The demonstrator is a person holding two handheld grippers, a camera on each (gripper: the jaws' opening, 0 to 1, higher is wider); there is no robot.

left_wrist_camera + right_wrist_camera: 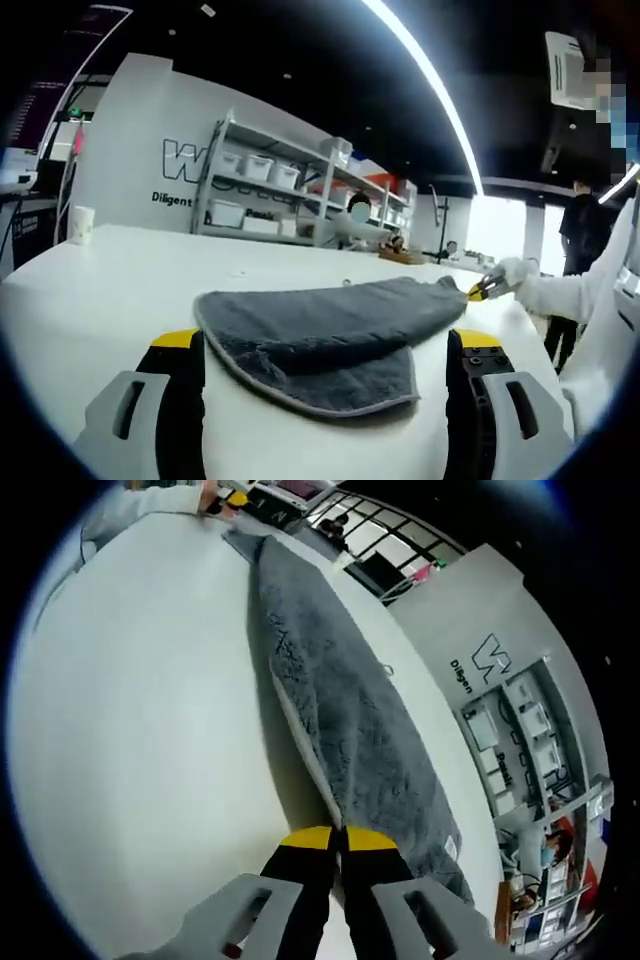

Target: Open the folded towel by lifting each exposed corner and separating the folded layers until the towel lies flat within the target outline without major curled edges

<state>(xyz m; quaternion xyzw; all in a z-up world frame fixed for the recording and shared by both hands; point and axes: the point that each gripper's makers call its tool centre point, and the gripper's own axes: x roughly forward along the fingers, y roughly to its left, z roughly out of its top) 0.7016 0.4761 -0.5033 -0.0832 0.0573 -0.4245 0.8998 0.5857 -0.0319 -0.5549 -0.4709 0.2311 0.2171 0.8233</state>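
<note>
Left gripper view, left to right. At the far left edge a white paper cup (81, 223) stands on the white desk (110, 290), well apart from everything else. Behind it, upper left of the frame, a white wall with dark lettering (178, 165). Centre background: a metal shelf rack (270, 190) holding white bins. The grey towel (330, 335) lies across the middle of the frame on the desk, still folded: an upper layer overlaps a lower one, and a rounded, hemmed edge faces the camera at lower centre. The left claw (325, 420) is wide open at the bottom of the frame, its two yellow-tipped jaws either side of the towel's near edge, holding nothing. At right centre the towel narrows to a corner, where the other claw's yellow tip meets it. A white-sleeved arm (560, 295) runs off to the right edge. A person in dark clothes (580, 230) stands at the far right, beyond the desk.

Right gripper view, left to right. Bare desk fills the left half. The towel runs as a long grey band from top centre down to lower right. The right claw (338, 842) at bottom centre is closed, pinching the towel's edge between its yellow tips. Shelving (545, 780) sits at the right edge.
</note>
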